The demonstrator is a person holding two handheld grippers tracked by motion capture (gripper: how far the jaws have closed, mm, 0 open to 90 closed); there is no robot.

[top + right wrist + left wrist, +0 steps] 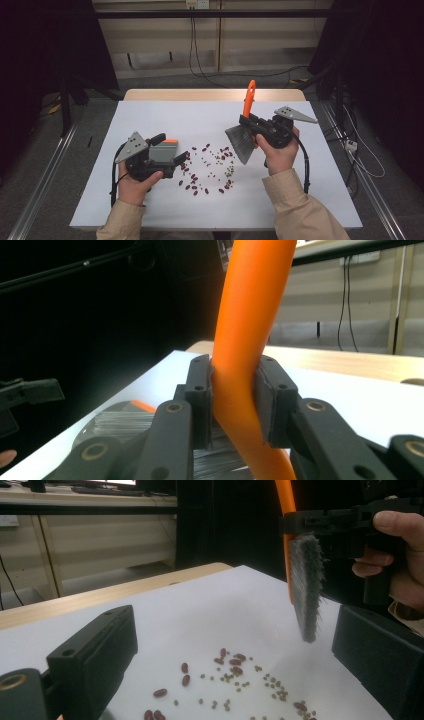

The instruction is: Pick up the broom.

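We log the brush (244, 131): a bright orange handle, curved and smooth, with a fan of grey bristles at the lower end. The right gripper (257, 129) clamps the handle between both pads (202, 405), which press on opposite sides of the orange stem. The brush hangs in the air above the right half of the white table (150, 120), clear of the sheet. Its long axis runs close to upright; the handle tip points up and away from the person, the bristles down and slightly toward the scattered beans (207, 167) (red ones mixed with smaller greenish ones).

The left gripper (172, 162) rests low at the left of the bean patch, next to a grey dustpan (162, 151) with an orange edge. In the left gripper view its jaws stand wide apart; whether they hold the dustpan we cannot tell.

We read no lettering or brand mark on brush, dustpan or grippers.
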